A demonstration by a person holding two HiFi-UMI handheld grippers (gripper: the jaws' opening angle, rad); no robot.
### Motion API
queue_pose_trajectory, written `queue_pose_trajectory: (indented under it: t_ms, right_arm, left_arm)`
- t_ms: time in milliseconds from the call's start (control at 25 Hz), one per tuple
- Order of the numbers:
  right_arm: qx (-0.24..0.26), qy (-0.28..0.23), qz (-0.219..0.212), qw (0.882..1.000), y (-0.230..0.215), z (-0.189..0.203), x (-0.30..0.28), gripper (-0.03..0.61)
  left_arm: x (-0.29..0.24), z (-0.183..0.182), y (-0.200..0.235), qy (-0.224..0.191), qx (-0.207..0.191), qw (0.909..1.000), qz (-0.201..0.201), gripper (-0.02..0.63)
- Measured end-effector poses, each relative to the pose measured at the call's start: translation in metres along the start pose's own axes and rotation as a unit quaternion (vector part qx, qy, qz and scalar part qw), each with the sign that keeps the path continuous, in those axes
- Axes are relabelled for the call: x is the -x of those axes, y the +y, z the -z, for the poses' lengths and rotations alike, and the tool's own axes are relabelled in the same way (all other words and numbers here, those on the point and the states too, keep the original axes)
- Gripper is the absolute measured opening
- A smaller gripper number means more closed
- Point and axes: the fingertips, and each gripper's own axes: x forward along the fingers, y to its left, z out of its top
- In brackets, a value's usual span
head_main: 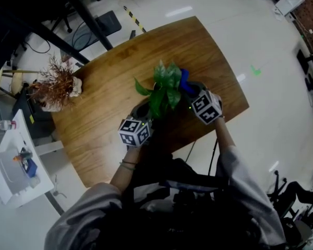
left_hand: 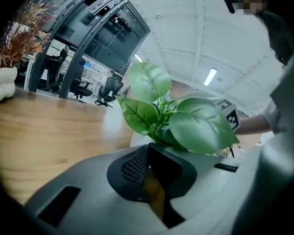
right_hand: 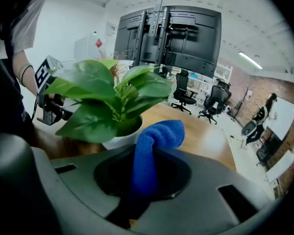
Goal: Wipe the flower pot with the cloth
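Looks about to wipe: pinches cloth (right_hand: 157,138) in right gripper (right_hand: 143,180) just beside flower pot (right_hand: 118,140), holds left gripper (left_hand: 149,153) pressed together at pot's other side, next needs cloth pressed onto pot wall.

A wooden desk (head_main: 198,51) bears a white flower pot (right_hand: 118,141) holding a leafy plant, and a vase of dried sprigs (head_main: 74,85).

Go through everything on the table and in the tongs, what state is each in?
Flower pot: upright on the table, plant in it.
Blue cloth: bunched, clamped in the right tongs.
Right tongs: shut on the cloth.
Left tongs: tips together, close by the pot.
Dried plant vase: upright, at table's far corner.
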Motion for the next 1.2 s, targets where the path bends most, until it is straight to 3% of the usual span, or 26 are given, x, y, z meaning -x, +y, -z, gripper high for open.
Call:
queue_pose_trajectory:
  t_ms: [200, 640, 800, 920, 1040, 1200]
  right_arm:
    - [0.034, -0.005, -0.056, 0.998, 0.014, -0.011, -0.008, 0.058]
    - [0.004, -0.019, -0.081, 0.996, 0.070, -0.003, 0.007, 0.058]
    - [-0.039, -0.034, -0.085, 0.995, 0.087, -0.009, 0.005, 0.058]
    - [-0.103, -0.029, -0.049, 0.993, 0.085, -0.003, 0.005, 0.058]
    - [-0.187, -0.030, -0.006, 0.982, 0.079, 0.010, 0.016, 0.058]
    - [-0.260, -0.048, 0.016, 0.964, 0.084, 0.021, 0.039, 0.058]
  left_arm:
    - [-0.001, 0.004, -0.009, 0.008, -0.008, 0.9997, 0.022, 0.006]
    - [-0.025, -0.030, 0.052, -0.030, 0.012, 0.9995, 0.005, 0.008]
    - [-0.031, -0.039, 0.060, -0.044, 0.024, 0.9987, -0.007, 0.006]
    - [-0.024, -0.039, 0.067, -0.044, 0.033, 0.9981, -0.028, 0.008]
    - [-0.007, -0.041, 0.070, -0.053, 0.036, 0.9970, -0.043, 0.006]
    - [0.022, -0.034, 0.059, -0.062, 0.040, 0.9962, -0.046, 0.008]
